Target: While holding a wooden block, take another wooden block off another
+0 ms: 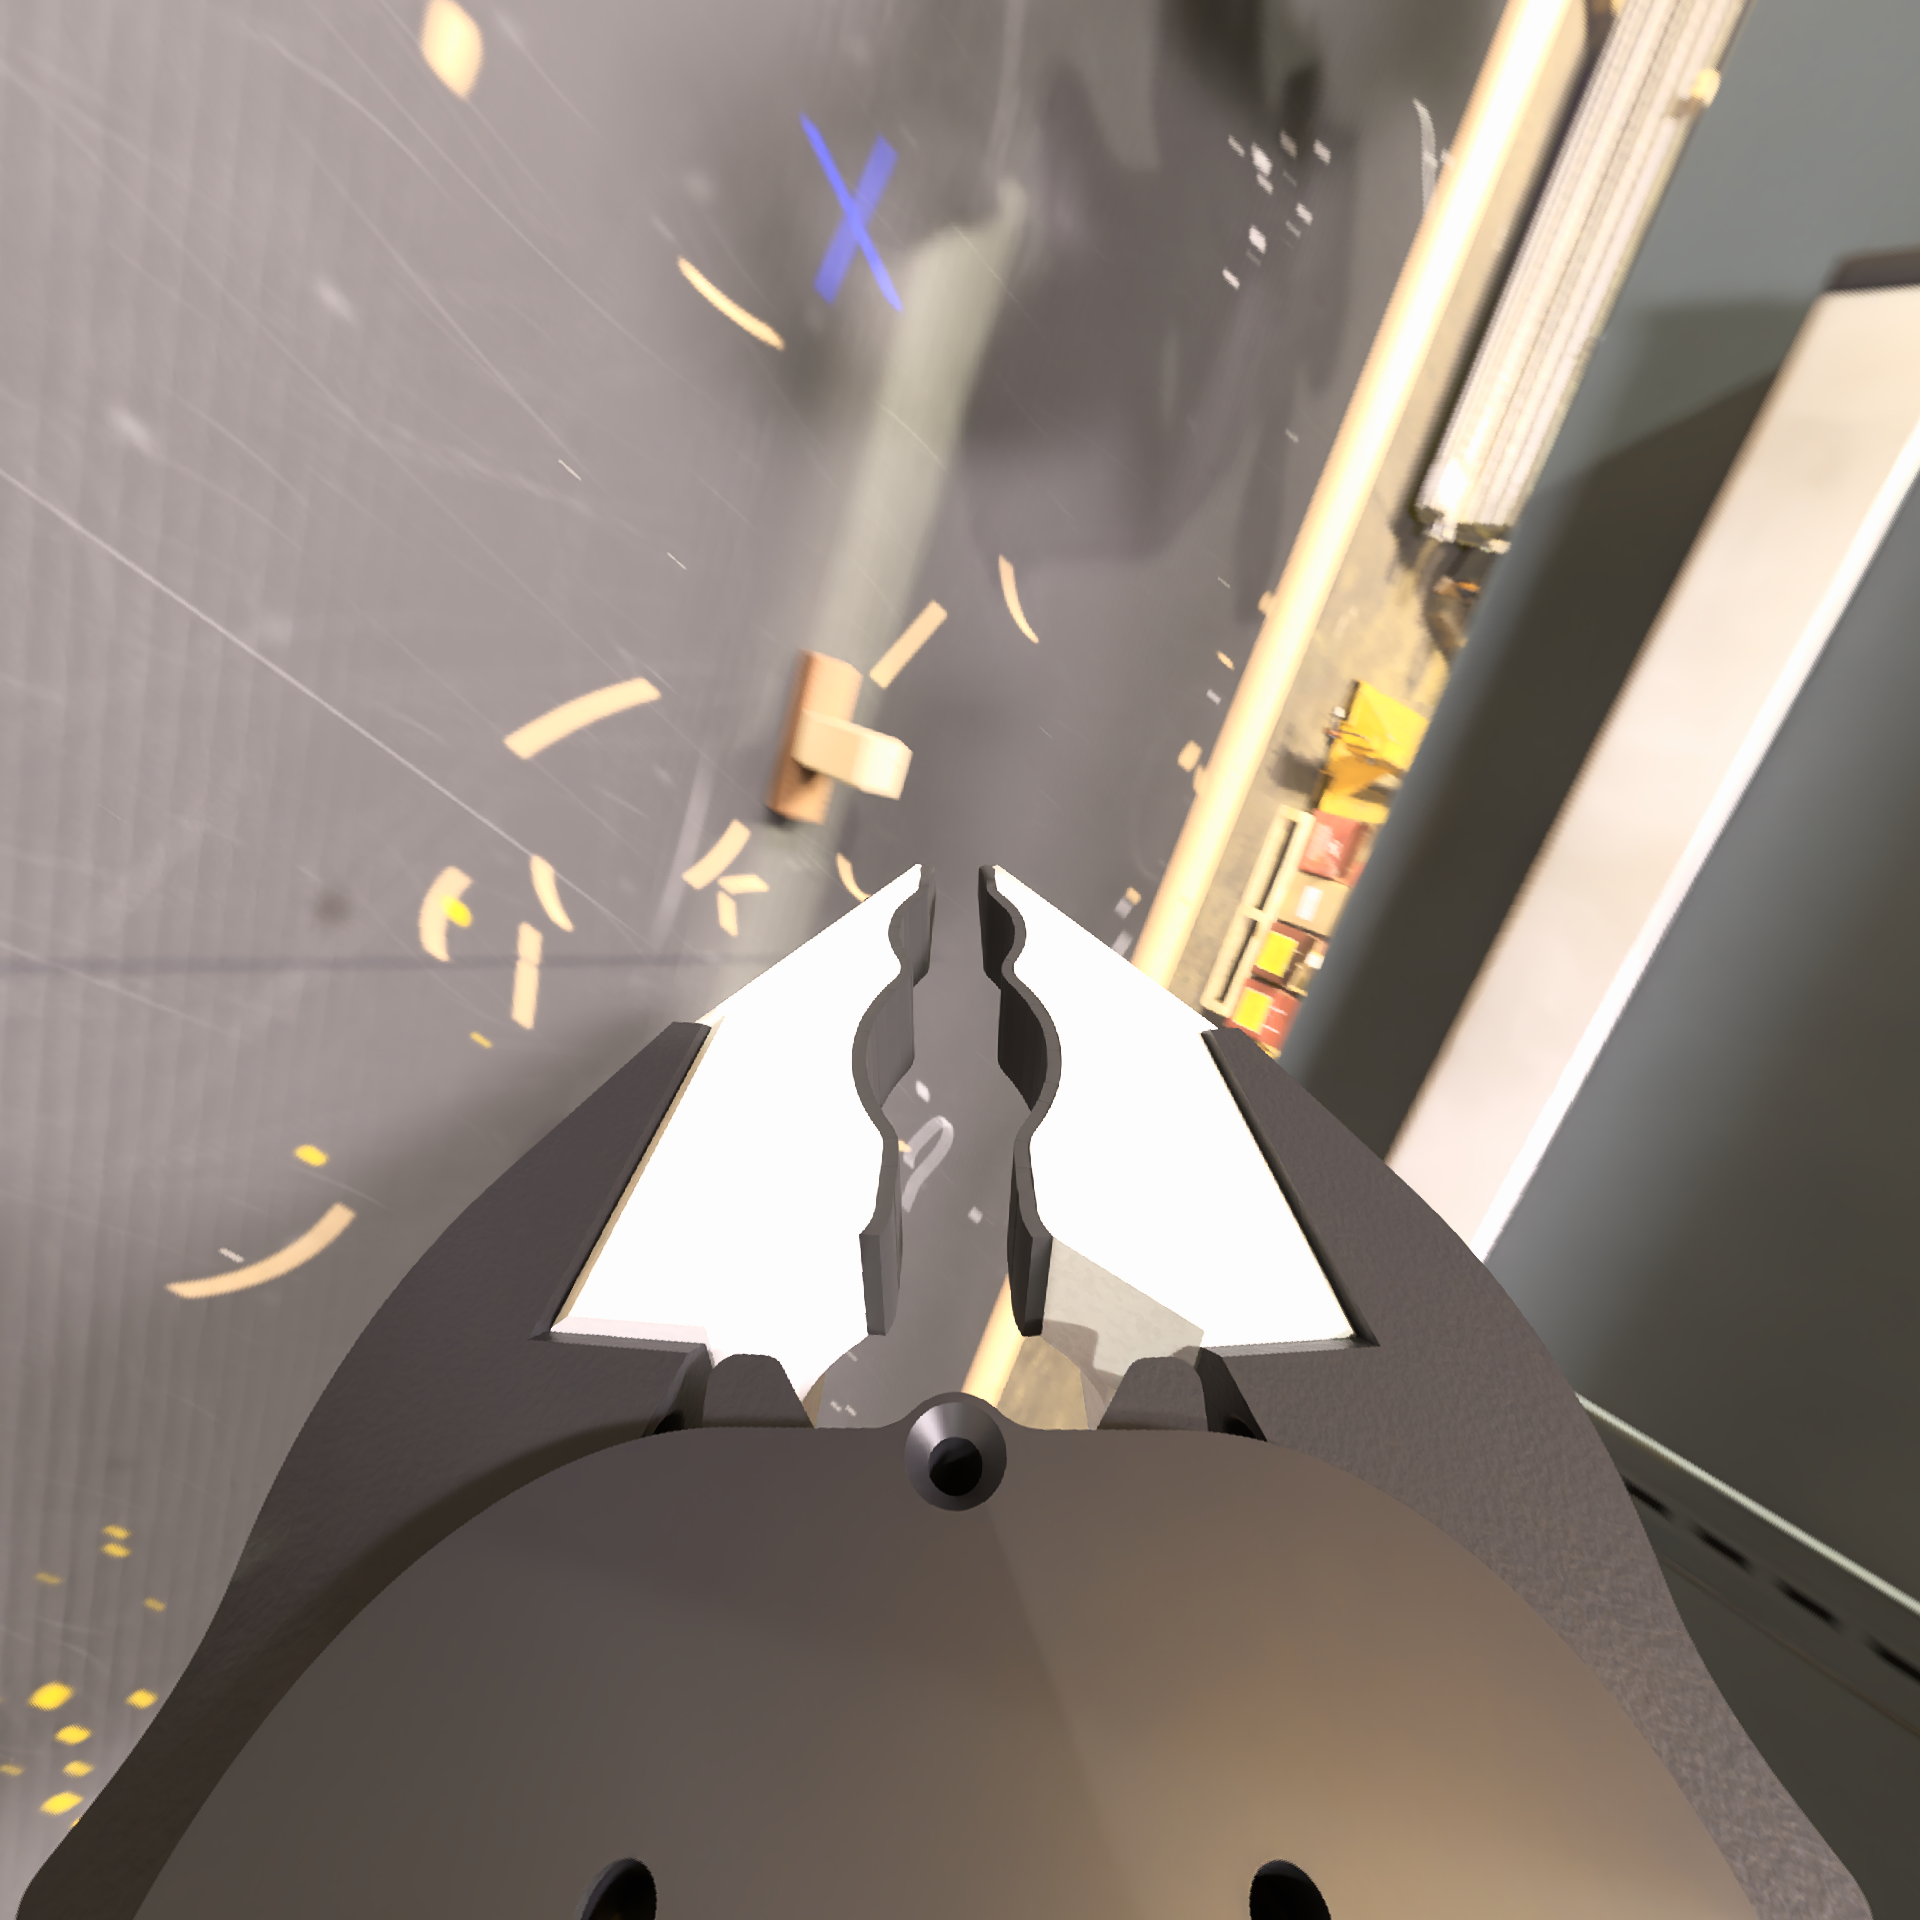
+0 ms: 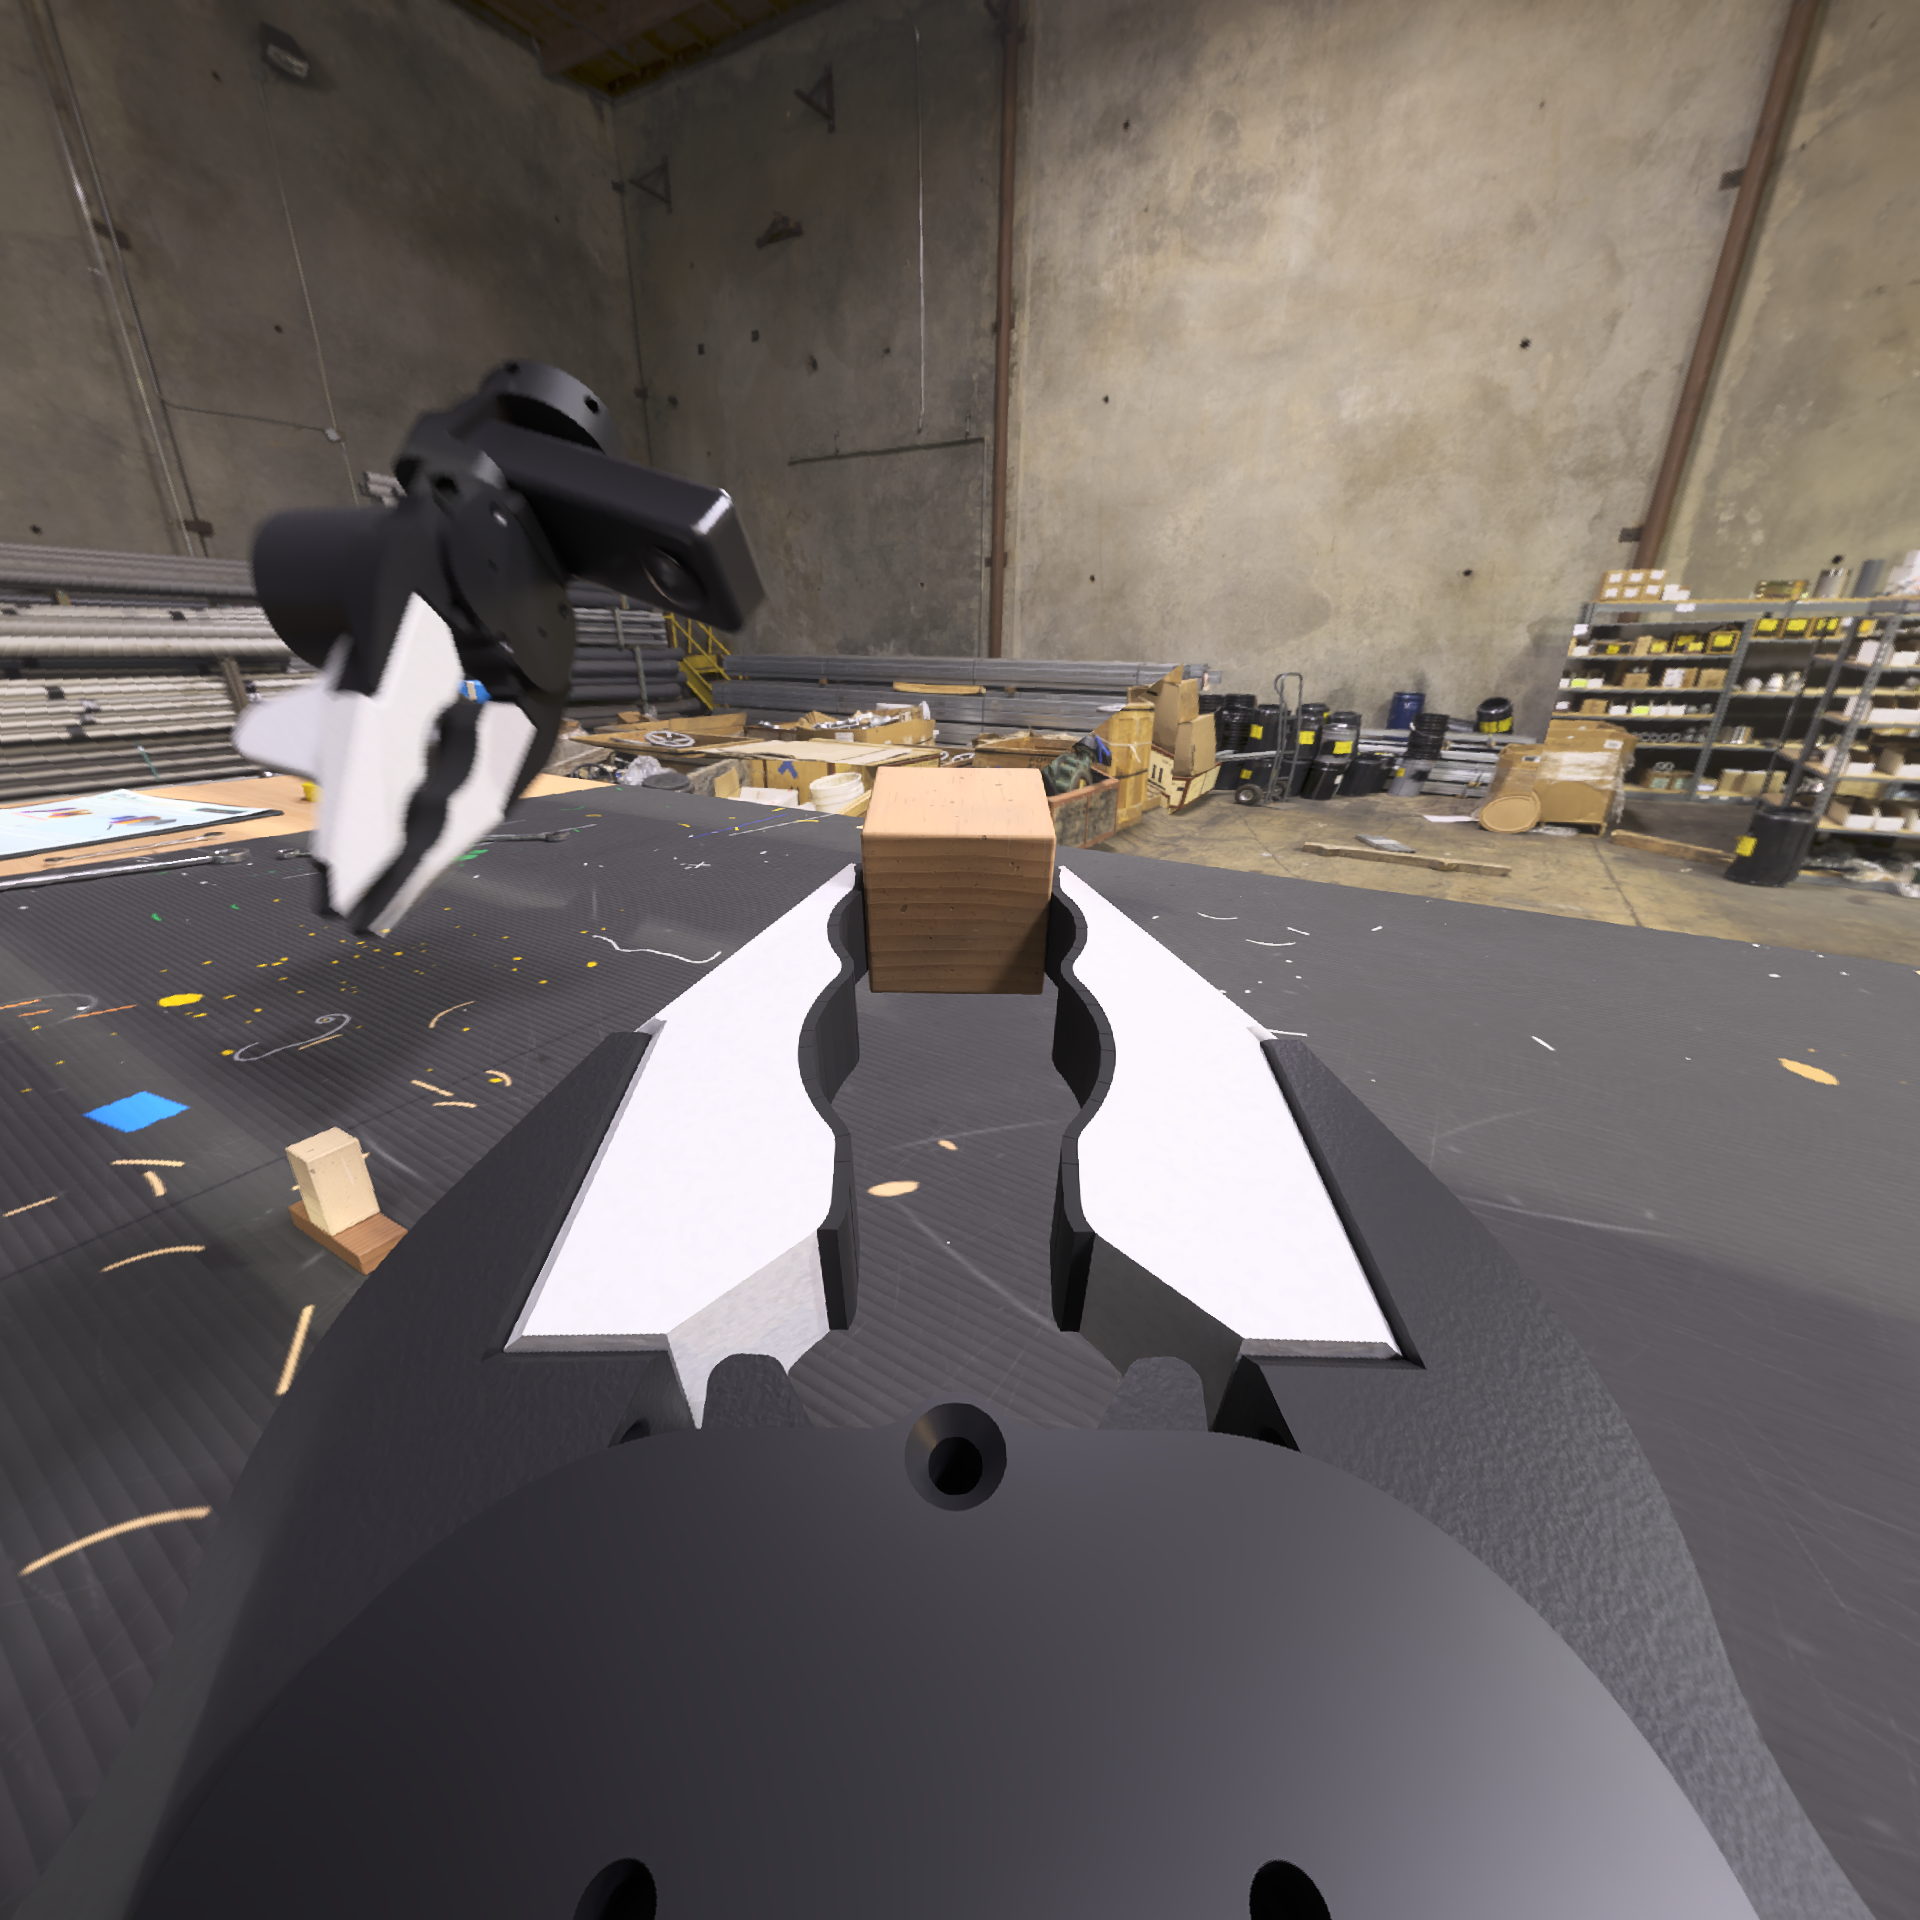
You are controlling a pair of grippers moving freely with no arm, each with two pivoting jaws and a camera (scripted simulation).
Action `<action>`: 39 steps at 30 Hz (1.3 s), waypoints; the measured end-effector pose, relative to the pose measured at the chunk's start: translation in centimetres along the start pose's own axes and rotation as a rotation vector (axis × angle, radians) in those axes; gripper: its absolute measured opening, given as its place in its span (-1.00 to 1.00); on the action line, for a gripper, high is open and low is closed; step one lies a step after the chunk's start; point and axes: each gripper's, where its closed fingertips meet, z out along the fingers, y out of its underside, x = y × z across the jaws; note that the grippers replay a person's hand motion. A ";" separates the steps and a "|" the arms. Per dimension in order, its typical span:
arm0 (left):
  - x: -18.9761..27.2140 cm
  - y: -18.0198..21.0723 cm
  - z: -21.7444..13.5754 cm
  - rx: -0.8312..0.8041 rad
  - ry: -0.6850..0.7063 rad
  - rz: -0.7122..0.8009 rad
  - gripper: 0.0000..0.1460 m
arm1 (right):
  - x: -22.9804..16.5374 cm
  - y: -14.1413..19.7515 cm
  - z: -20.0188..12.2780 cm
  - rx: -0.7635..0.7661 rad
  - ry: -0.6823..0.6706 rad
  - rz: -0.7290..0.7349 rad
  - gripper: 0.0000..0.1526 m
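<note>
My right gripper (image 2: 958, 878) is shut on a light brown wooden block (image 2: 956, 826) and holds it at its fingertips above the dark mat. A pale wooden block (image 2: 330, 1179) stands tilted on a flat reddish-brown block (image 2: 348, 1238) at the left on the mat. The left wrist view shows the same pair from above, pale block (image 1: 860, 756) on brown block (image 1: 808, 727), ahead of and left of my left gripper (image 1: 954, 883). The left gripper is empty, with its jaws nearly together. It also shows in the right wrist view (image 2: 364, 914), hovering above the mat beyond the stack.
The dark mat (image 2: 1455, 1091) bears paint flecks, a blue square (image 2: 135, 1110) and a blue cross (image 1: 852, 223). Wrenches (image 2: 135, 860) and a paper sheet (image 2: 94, 816) lie at the far left. The table's edge (image 1: 1299, 582) runs to the right of the left gripper.
</note>
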 end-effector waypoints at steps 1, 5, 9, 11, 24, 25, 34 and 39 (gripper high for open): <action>-1.2 -1.0 0.5 0.013 -0.029 0.006 -0.88 | 0.0 0.0 0.0 0.000 0.001 0.004 -0.57; -5.8 -3.8 1.8 0.054 -0.241 0.063 -0.75 | 0.1 0.0 0.0 0.003 0.002 0.010 -0.57; -7.3 -3.6 0.8 0.033 -0.402 0.108 -0.67 | 0.1 0.0 -0.1 0.004 0.001 0.011 -0.57; -6.7 -3.1 -0.9 0.034 -0.456 0.115 -0.67 | 0.1 -0.1 -0.1 0.005 0.000 0.012 -0.57; 2.8 -1.0 -7.2 0.259 -0.770 0.529 -0.44 | 0.4 -0.1 0.0 0.006 -0.003 0.048 -0.57; 3.4 -1.0 -5.2 0.263 -0.765 0.609 -0.42 | 0.4 -0.1 0.0 0.005 -0.005 0.051 -0.57; -2.3 0.4 5.2 0.158 -0.821 0.620 -0.54 | 0.2 0.1 0.1 -0.005 -0.023 0.046 -0.57; -3.6 0.3 6.3 0.276 -0.784 0.591 -0.67 | -0.3 0.3 0.3 -0.023 -0.034 0.015 -0.57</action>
